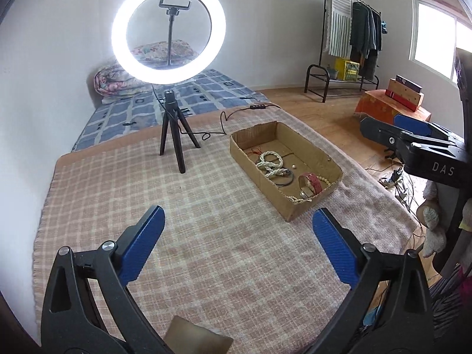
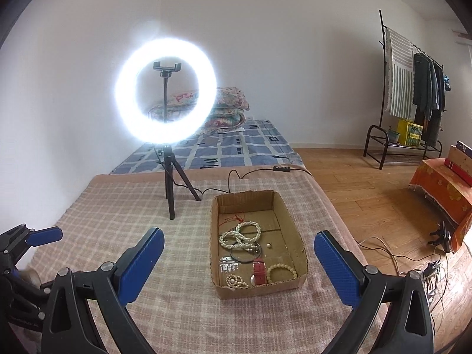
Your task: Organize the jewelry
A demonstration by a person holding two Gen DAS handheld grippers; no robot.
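Nearest, the left gripper (image 1: 237, 221) and the right gripper (image 2: 239, 243) both hang with jaws wide and empty above the pink checked woven blanket (image 2: 124, 215), so I judge the sorting is at its end or between picks. Farther, the shallow brown cardboard box (image 2: 216, 236) holds the white pearl bead strands (image 2: 240, 236), the red strap watch (image 2: 259, 271) and a small silver clip (image 2: 227, 266). Any next move needs a narrow pinch inside the box; the thin red thread (image 2: 234, 219) at its far end is hard to make out, behind it stands the glowing white ring lamp (image 2: 165, 91).

Home bedroom: floor mattress (image 2: 236, 150), folded quilts (image 2: 224, 103), clothes rack (image 2: 424, 88) (garments hanging).
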